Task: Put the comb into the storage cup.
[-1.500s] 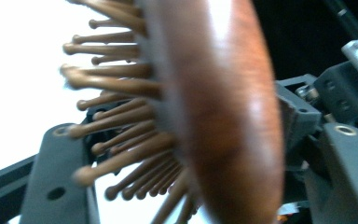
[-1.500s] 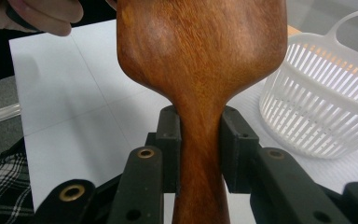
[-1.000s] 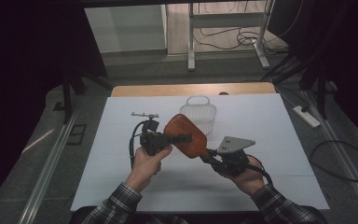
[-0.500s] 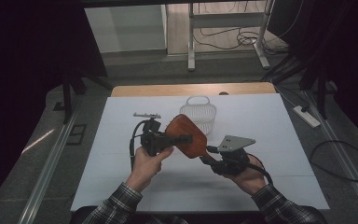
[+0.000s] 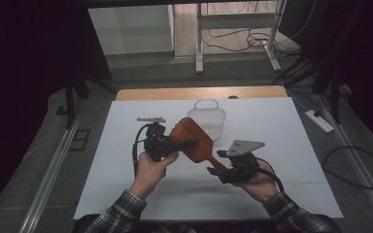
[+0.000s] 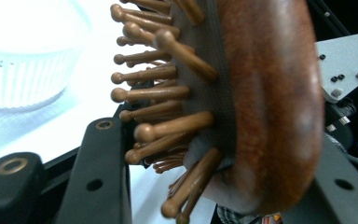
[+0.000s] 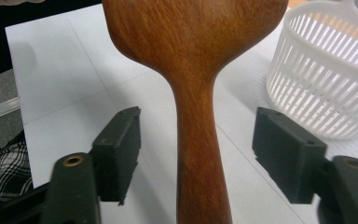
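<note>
While the left tongs (image 5: 183,143) stay pinched on the head of the wooden hairbrush (image 5: 194,141), one jaw set among the bristles (image 6: 161,95) and the other on the smooth back, the right tongs (image 5: 217,171) stand spread on either side of the handle (image 7: 198,154), their jaws having just been opening and neither pad touching the wood. Item: hairbrush, held in the air above the middle of the white table (image 5: 281,131), head to the left, handle slanting down toward the near right. Item: white basket (image 5: 208,116), slatted, standing just beyond the brush on the far side. Handling note: the hand-over looks nearly complete, so the left grip must carry the whole brush by itself; it is best kept firm and level, since a bristle side gives poor purchase and the handle's weight may tip the head. The right tongs would do well to draw straight back along the handle without brushing it.
</note>
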Demonstrator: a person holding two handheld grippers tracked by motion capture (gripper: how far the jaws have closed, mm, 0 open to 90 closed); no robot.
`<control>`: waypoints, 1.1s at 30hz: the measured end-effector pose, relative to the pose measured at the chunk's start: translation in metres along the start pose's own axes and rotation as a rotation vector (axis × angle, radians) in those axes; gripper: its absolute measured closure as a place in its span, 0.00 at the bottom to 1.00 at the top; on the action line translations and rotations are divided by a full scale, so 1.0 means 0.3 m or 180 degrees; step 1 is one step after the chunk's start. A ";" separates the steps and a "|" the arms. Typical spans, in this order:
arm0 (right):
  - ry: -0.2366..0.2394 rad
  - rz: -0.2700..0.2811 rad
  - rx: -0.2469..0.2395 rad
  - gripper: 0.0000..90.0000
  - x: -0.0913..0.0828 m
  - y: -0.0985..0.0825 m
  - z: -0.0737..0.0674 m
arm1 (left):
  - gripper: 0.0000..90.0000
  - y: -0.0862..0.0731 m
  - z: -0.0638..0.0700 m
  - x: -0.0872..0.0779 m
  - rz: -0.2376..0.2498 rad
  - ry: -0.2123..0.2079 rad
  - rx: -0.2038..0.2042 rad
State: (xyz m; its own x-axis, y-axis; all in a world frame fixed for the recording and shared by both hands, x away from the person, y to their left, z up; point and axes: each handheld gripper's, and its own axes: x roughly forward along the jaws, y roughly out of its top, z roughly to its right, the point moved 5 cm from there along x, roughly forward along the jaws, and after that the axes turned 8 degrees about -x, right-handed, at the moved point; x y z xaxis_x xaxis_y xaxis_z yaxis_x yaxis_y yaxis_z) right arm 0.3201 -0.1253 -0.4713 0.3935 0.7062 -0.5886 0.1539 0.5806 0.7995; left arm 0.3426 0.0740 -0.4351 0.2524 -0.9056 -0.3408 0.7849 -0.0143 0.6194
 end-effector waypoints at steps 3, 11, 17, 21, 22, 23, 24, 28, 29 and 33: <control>-0.0006 -0.0019 0.0019 0.31 0.001 -0.004 0.005 | 0.60 -0.001 0.001 0.000 -0.0003 0.0041 0.0038; -0.0046 -0.0095 0.0031 0.24 -0.004 -0.013 0.008 | 0.60 0.002 0.008 -0.009 0.0012 0.0154 0.0152; -0.0016 -0.0154 0.0127 0.20 -0.005 -0.020 0.015 | 0.60 0.005 0.012 -0.020 0.0028 0.0267 0.0260; -0.0004 -0.0193 0.0180 0.16 -0.009 -0.027 0.021 | 0.60 0.006 0.015 -0.024 0.0021 0.0370 0.0335; -0.0004 -0.0193 0.0180 0.16 -0.009 -0.027 0.021 | 0.60 0.006 0.015 -0.024 0.0021 0.0370 0.0335; -0.0020 -0.0209 0.0189 0.13 -0.010 -0.031 0.024 | 0.60 0.007 0.015 -0.025 0.0019 0.0389 0.0347; -0.0020 -0.0209 0.0189 0.13 -0.010 -0.031 0.024 | 0.60 0.007 0.015 -0.025 0.0019 0.0389 0.0347; -0.0034 -0.0257 0.0182 0.08 -0.011 -0.045 0.029 | 0.59 0.009 0.013 -0.029 0.0020 0.0414 0.0349; -0.0032 -0.0275 0.0179 0.07 -0.012 -0.047 0.031 | 0.59 0.009 0.013 -0.030 0.0020 0.0430 0.0353; -0.0021 -0.0305 0.0231 0.00 -0.019 -0.061 0.042 | 0.59 0.013 0.006 -0.037 0.0021 0.0485 0.0355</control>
State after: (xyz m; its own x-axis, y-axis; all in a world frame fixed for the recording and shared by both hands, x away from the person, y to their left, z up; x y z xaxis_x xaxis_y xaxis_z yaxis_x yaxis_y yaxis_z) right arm 0.3263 -0.1449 -0.4809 0.3799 0.6460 -0.6621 0.2563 0.6142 0.7463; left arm 0.3419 0.0834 -0.4276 0.3468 -0.8313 -0.4344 0.7174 -0.0632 0.6937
